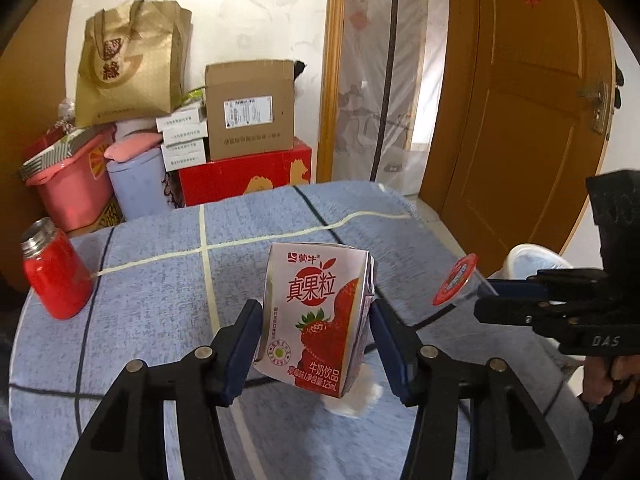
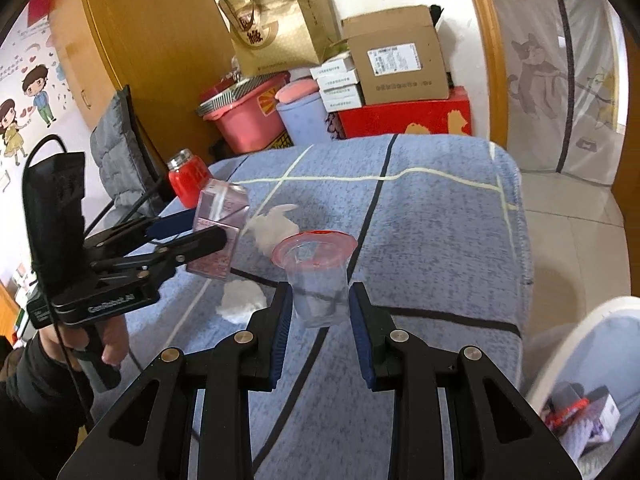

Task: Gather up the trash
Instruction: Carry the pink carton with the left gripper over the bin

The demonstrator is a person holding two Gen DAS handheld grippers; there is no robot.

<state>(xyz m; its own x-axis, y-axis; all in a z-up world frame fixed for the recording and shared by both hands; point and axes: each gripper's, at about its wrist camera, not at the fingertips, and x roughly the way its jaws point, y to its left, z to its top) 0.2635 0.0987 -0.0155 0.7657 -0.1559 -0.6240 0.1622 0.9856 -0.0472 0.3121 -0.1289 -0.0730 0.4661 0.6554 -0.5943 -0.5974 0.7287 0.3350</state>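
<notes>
My left gripper [image 1: 316,340] is shut on a pink strawberry milk carton [image 1: 316,312], held above the blue checked tablecloth [image 1: 160,288]. From the right wrist view the same carton [image 2: 218,232] shows in the left gripper [image 2: 208,236] at the left. My right gripper [image 2: 318,312] is shut on a clear plastic cup with a red rim [image 2: 316,276], lifted off the cloth. In the left wrist view that cup [image 1: 456,280] sticks out of the right gripper [image 1: 486,298] at the right. Two crumpled white tissues [image 2: 272,224] [image 2: 240,300] lie on the cloth.
A red flask [image 1: 54,272] stands at the table's left edge. A white bin [image 2: 580,384] with trash inside stands on the floor at the lower right. Boxes, a pink tub and a gold bag [image 1: 132,64] are stacked behind the table. A wooden door [image 1: 520,100] is at the right.
</notes>
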